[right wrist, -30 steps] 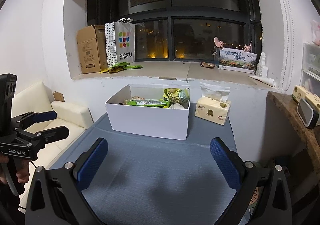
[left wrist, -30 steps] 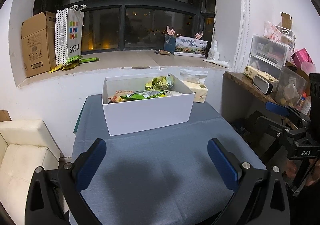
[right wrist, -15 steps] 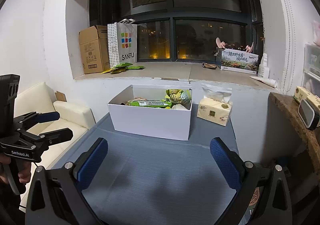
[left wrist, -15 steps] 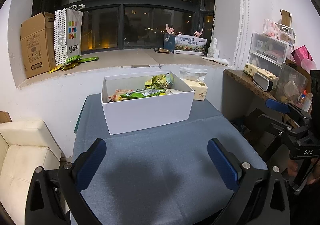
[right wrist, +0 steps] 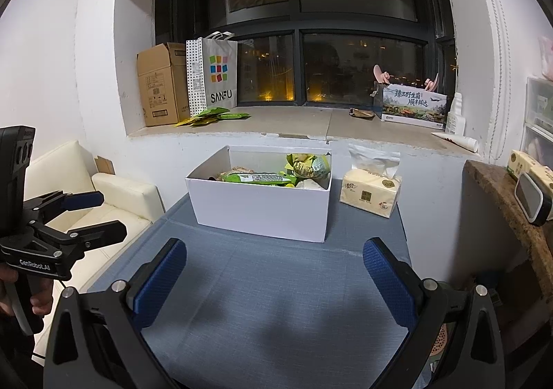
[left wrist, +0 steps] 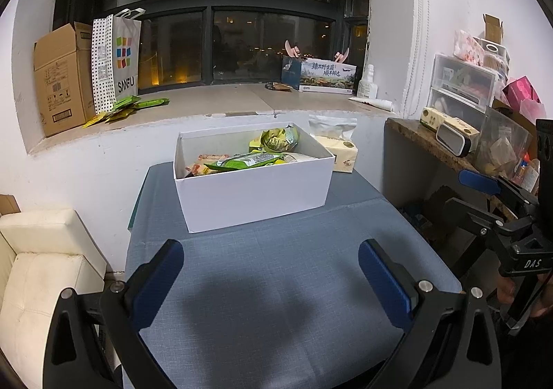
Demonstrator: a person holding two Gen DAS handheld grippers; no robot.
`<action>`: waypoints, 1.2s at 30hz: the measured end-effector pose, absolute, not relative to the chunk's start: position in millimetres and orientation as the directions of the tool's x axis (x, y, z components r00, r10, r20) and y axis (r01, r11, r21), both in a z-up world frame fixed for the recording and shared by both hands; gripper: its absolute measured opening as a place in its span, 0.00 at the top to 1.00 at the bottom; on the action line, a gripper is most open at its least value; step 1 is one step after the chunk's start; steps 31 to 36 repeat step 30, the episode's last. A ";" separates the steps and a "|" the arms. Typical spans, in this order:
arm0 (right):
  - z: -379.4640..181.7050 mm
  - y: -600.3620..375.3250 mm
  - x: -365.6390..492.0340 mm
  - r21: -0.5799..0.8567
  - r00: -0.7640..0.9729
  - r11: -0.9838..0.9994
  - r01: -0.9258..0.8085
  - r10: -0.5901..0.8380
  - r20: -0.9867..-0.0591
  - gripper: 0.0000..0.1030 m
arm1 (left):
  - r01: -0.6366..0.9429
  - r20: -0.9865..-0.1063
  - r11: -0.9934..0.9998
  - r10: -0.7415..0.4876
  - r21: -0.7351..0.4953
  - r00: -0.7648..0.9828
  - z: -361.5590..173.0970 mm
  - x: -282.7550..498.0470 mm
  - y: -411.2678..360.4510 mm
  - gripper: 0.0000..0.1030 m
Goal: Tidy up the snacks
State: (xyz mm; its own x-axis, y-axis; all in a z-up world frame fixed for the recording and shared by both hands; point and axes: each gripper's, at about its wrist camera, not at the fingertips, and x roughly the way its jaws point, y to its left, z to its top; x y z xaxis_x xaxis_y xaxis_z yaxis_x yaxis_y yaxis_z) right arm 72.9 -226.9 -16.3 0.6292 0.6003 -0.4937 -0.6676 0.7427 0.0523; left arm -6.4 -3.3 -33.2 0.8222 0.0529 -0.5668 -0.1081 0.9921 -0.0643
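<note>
Lettering "SANFU" marks the paper bag; green snack packet lies lengthwise left-right in white box; left gripper and right gripper both spread, empty.

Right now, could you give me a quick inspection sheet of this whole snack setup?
Surface: table with blue-grey cloth, bare in front.
Job's things: white box open, holding snack packets; more green packets on the windowsill.
Clutter: tissue pack beside the box.
Grippers: left gripper and right gripper both open, empty, above the cloth.
Cables: thin black one below the left gripper's handle.
Surroundings: cardboard carton, SANFU bag, cream sofa, cluttered shelf.
</note>
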 end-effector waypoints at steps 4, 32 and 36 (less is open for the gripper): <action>-16.2 -226.8 72.7 0.052 0.629 0.742 -0.668 0.601 -0.493 0.00 | -0.107 -0.567 0.992 0.053 -0.063 0.822 -32.5 -6.4 -4.1 0.00; -17.8 -226.8 73.4 0.048 0.630 0.742 -0.668 0.599 -0.494 0.00 | -0.088 -0.563 0.994 0.035 -0.068 0.826 -31.2 -7.5 -4.2 0.00; -17.8 -226.8 73.4 0.048 0.630 0.742 -0.668 0.599 -0.494 0.00 | -0.088 -0.563 0.994 0.035 -0.068 0.826 -31.2 -7.5 -4.2 0.00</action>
